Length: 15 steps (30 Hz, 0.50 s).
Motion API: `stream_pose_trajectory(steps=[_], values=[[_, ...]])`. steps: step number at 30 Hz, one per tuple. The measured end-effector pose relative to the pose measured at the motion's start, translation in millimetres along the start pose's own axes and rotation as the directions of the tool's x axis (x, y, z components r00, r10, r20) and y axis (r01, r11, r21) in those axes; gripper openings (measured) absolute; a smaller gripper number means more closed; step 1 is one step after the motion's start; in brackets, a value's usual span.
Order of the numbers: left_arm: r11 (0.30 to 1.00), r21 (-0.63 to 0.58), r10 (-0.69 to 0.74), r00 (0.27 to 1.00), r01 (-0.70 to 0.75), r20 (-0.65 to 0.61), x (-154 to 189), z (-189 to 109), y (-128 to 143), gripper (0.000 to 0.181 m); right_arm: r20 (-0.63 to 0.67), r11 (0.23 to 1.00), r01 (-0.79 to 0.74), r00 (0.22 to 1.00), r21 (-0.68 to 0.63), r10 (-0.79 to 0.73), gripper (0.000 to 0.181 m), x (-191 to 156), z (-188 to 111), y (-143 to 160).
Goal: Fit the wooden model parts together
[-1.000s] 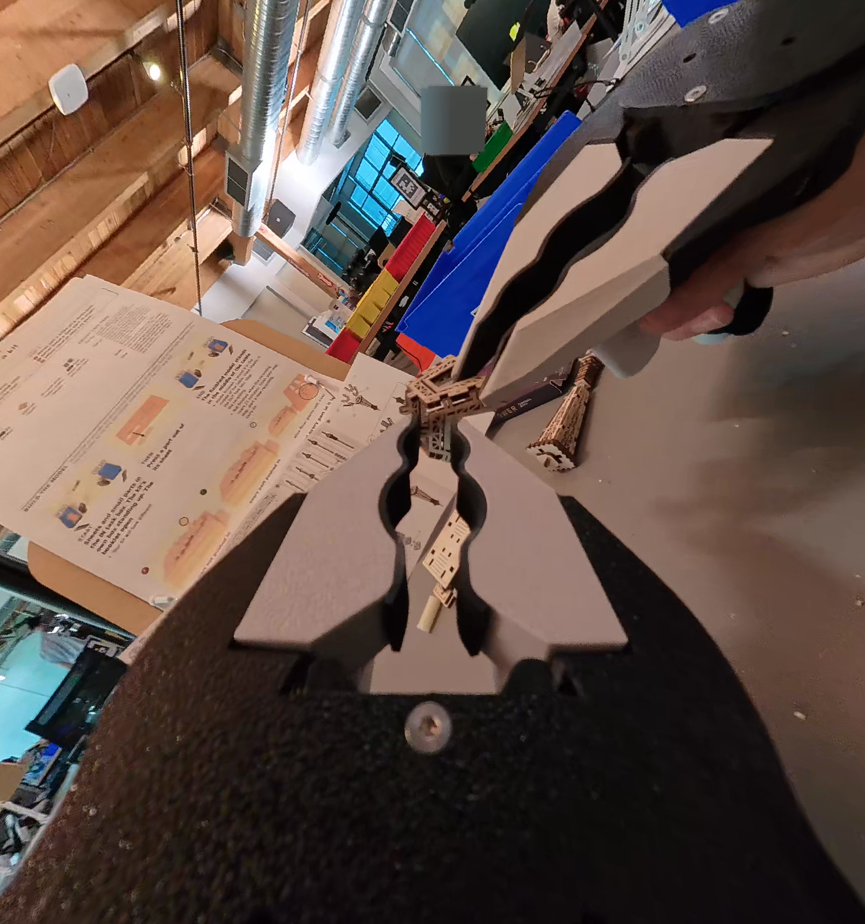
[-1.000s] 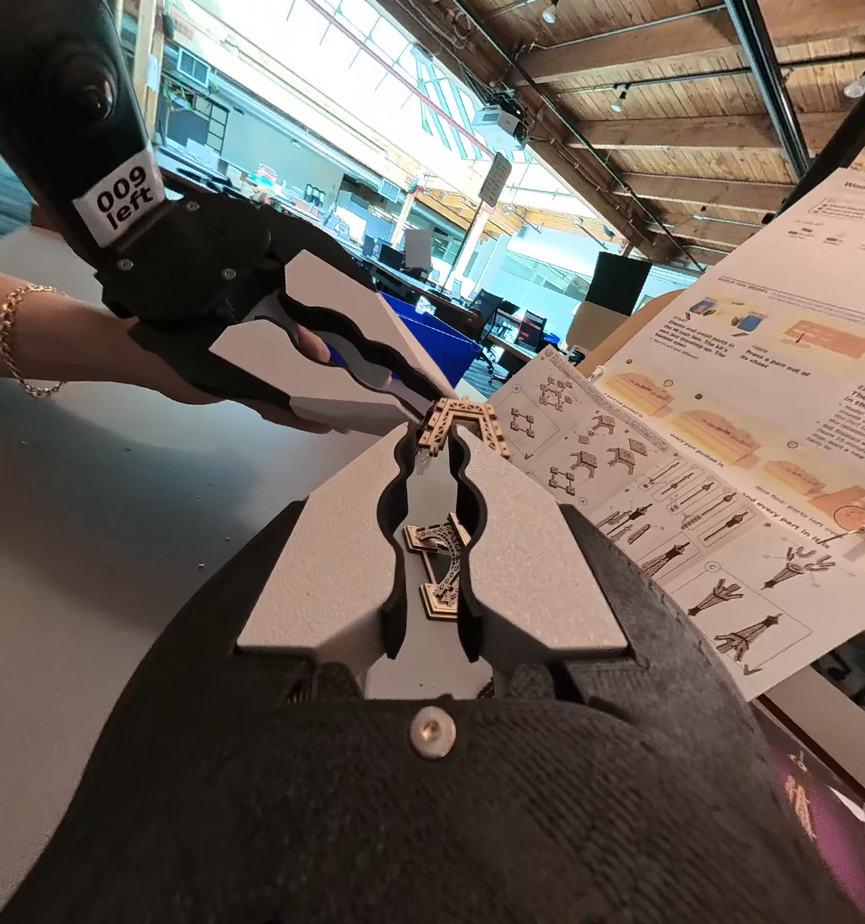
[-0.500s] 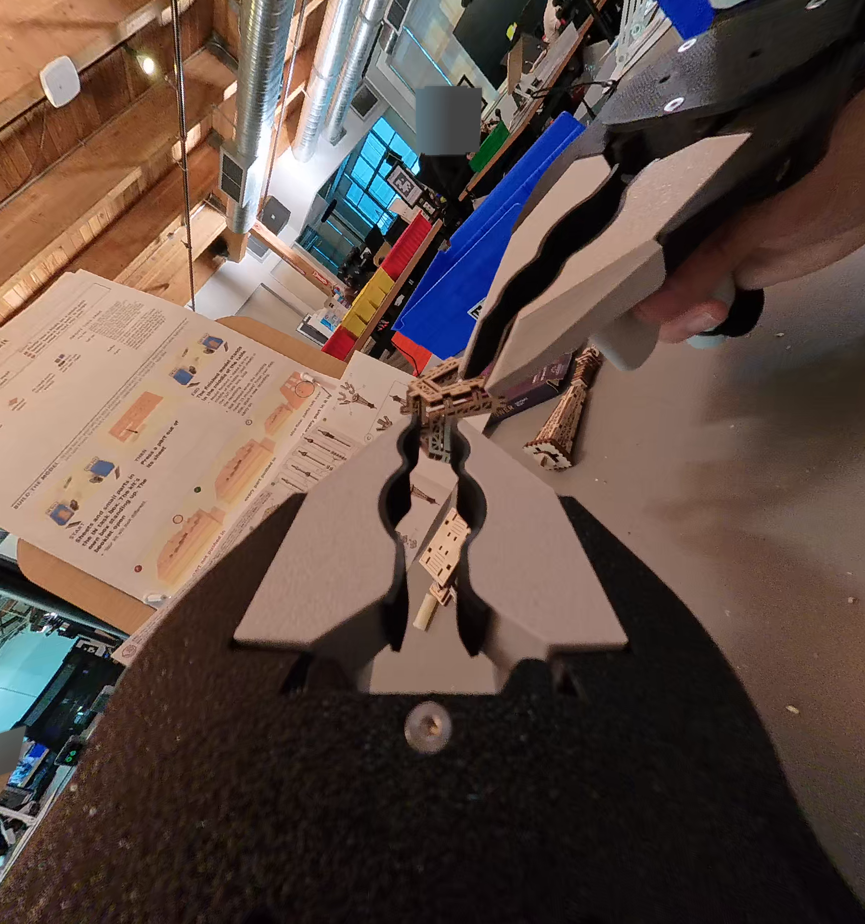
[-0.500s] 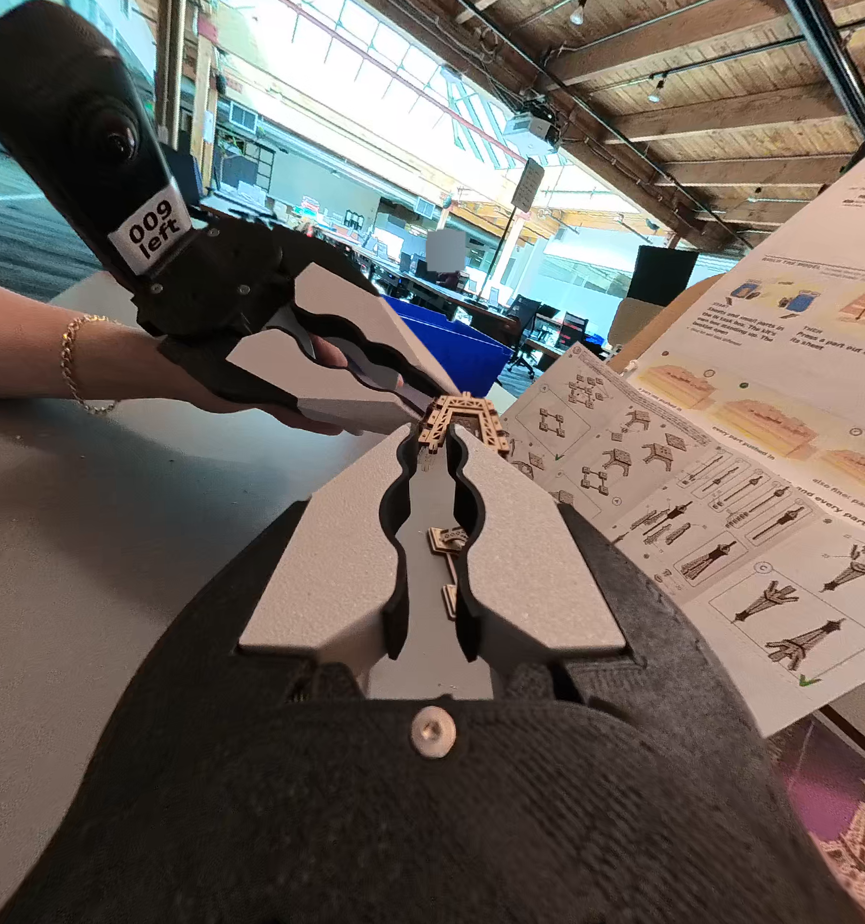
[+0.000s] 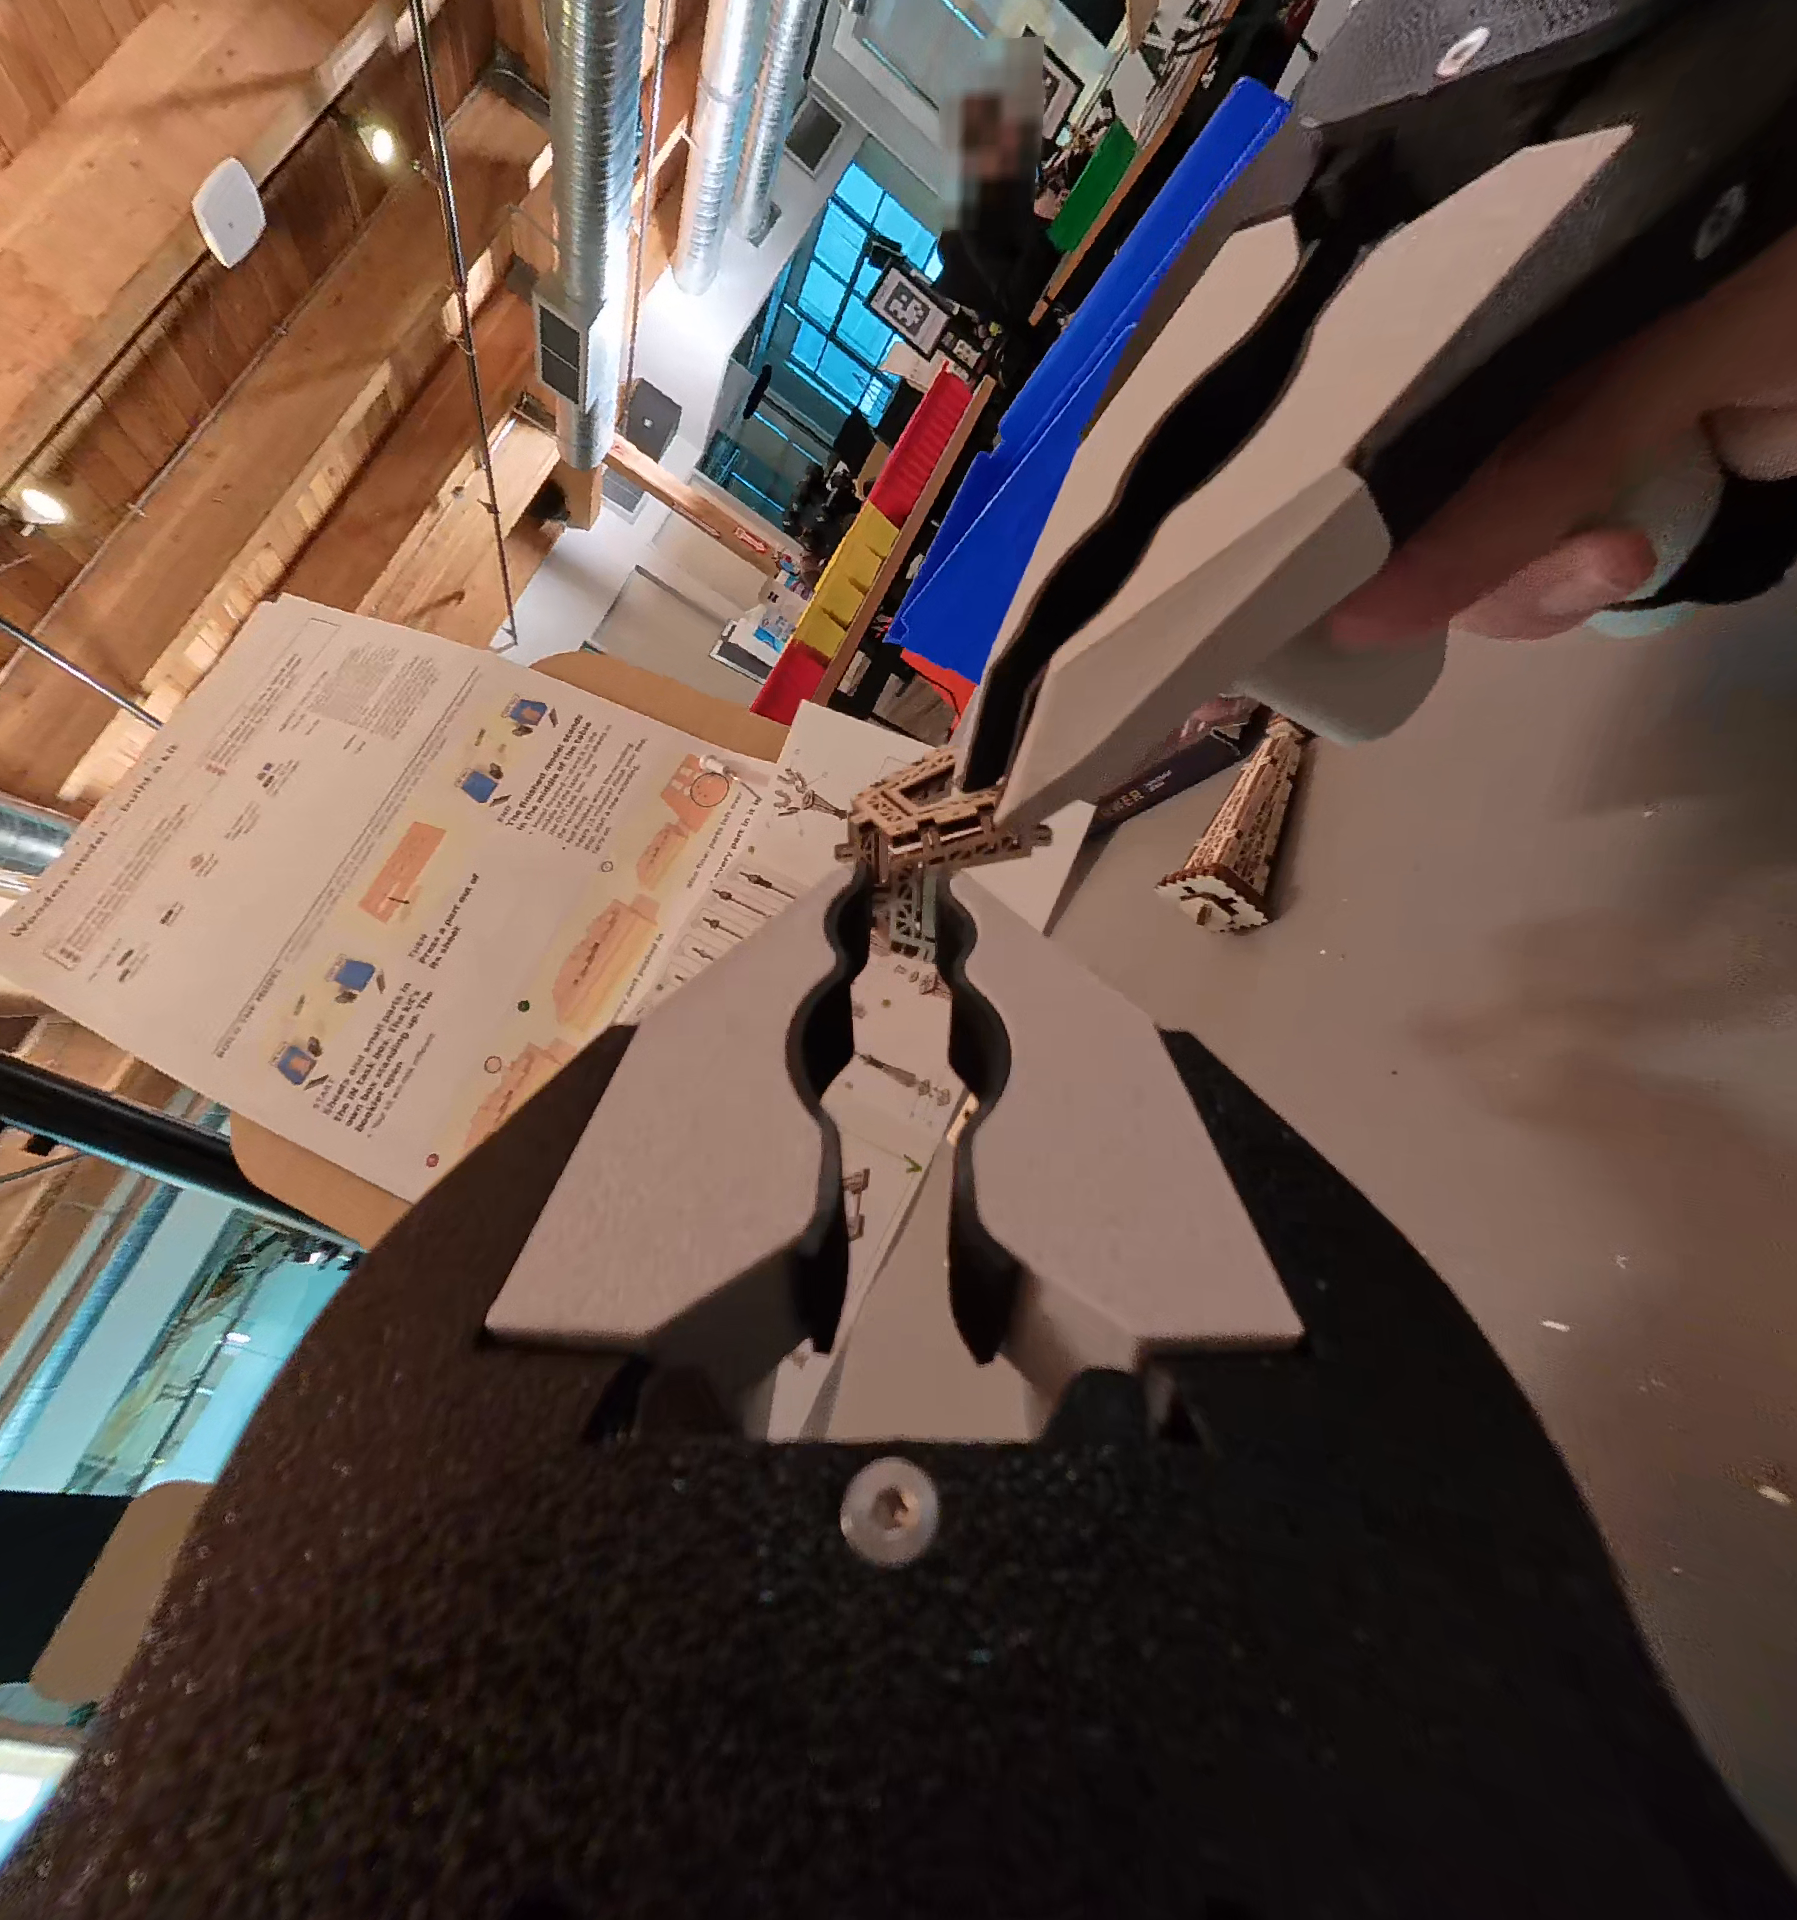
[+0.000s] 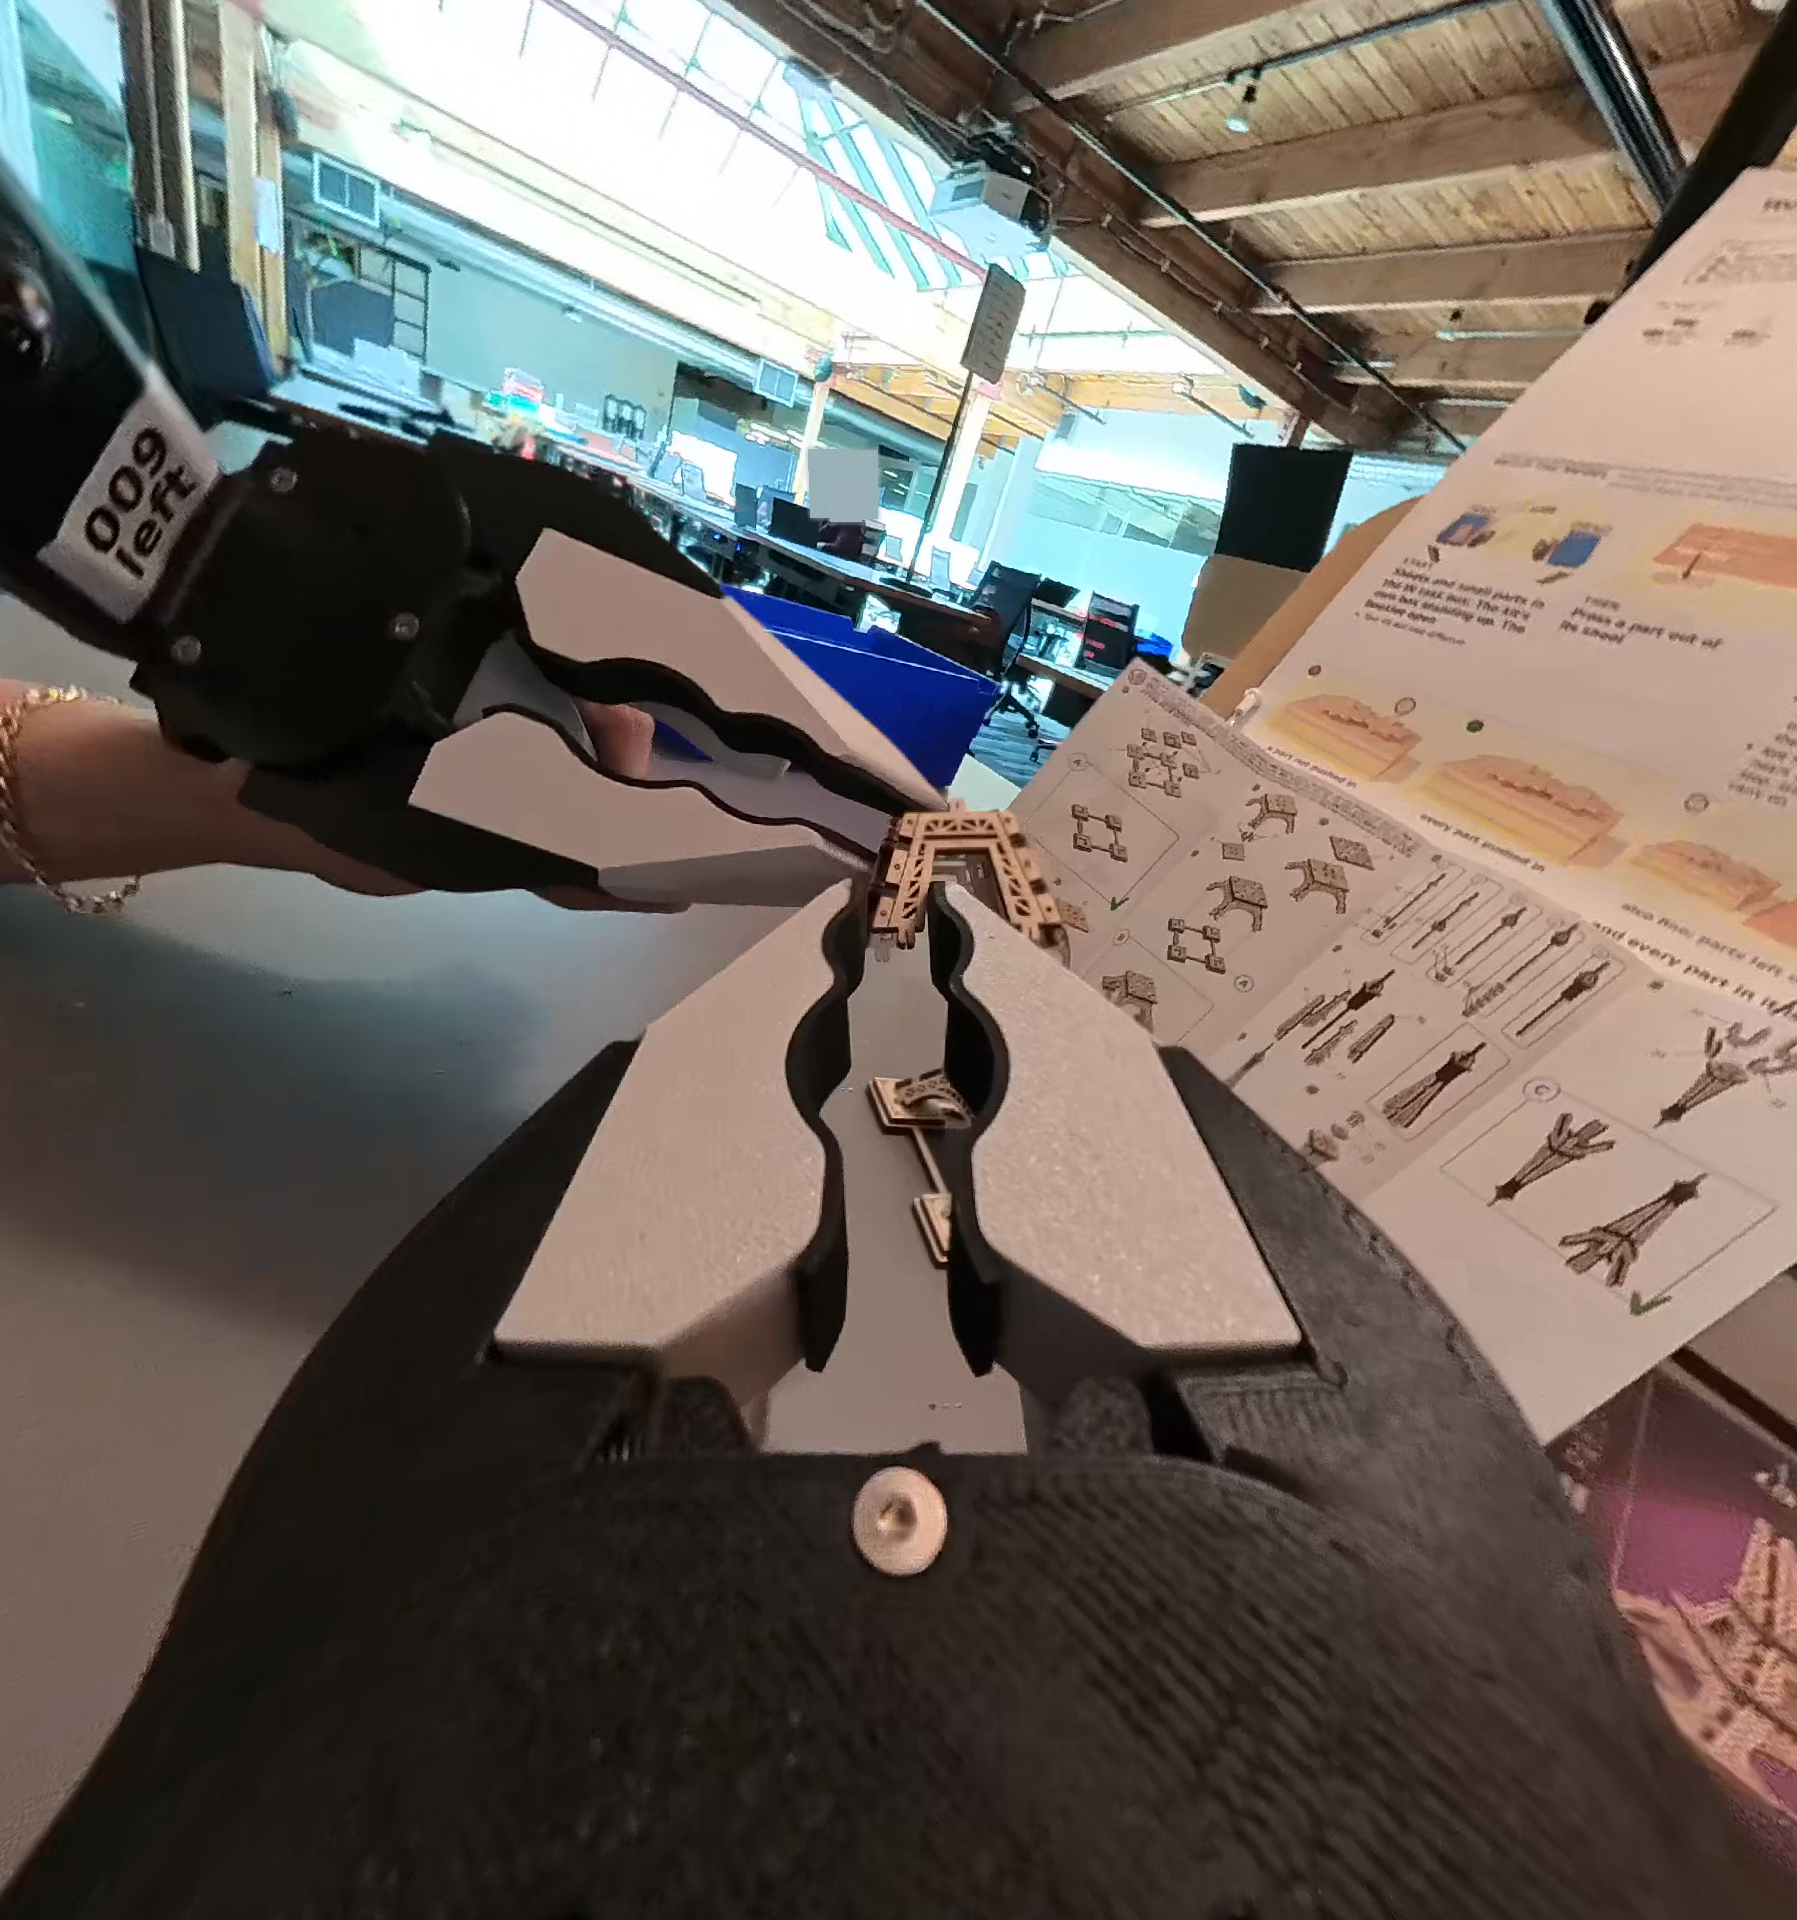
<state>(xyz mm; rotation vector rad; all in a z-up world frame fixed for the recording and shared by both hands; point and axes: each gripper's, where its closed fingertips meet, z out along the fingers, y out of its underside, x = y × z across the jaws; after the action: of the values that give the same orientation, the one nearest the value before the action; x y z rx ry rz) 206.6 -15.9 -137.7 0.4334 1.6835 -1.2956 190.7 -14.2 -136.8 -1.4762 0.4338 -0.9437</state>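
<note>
A small wooden lattice frame with legs (image 5: 925,821) hangs in the air between both grippers; it also shows in the right wrist view (image 6: 961,862). My left gripper (image 5: 899,888) is shut on its lower lattice leg. My right gripper (image 6: 892,904) is shut on the side of the same frame. In the left wrist view the right gripper (image 5: 987,790) comes in from the upper right. In the right wrist view the left gripper (image 6: 878,831) comes in from the left. A wooden tower section (image 5: 1237,842) lies on the grey table (image 5: 1496,1143).
A printed instruction sheet (image 5: 406,883) stands propped behind the work; in the right wrist view (image 6: 1496,883) it is on the right. A loose wooden arch part (image 6: 920,1101) lies on the table under my right gripper. A purple kit box (image 6: 1725,1558) sits at the lower right. Blue bins (image 5: 1029,416) stand behind. Only a small space, under 4 cm, lies between the two pairs of fingers.
Both grippers stay shut on the frame and have shifted together. The loose part seen earlier between my left fingers has almost left that view. The right gripper looms closer in the left view.
</note>
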Motion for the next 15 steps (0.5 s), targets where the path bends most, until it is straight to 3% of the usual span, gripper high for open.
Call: stream_pose_trajectory(steps=[6,15], values=[[0.999,-0.001,0.041,0.999,-0.041,0.021,-0.5,-0.6,-1.1,0.009,0.001,0.994,-0.113,0.994,0.002,0.113,0.009,0.5,0.9,1.4],[0.999,-0.012,0.041,0.999,-0.041,0.031,-2.3,-1.2,-0.2,0.009,-0.043,0.998,0.055,0.997,-0.040,-0.057,0.009,-0.2,2.2,1.7]])
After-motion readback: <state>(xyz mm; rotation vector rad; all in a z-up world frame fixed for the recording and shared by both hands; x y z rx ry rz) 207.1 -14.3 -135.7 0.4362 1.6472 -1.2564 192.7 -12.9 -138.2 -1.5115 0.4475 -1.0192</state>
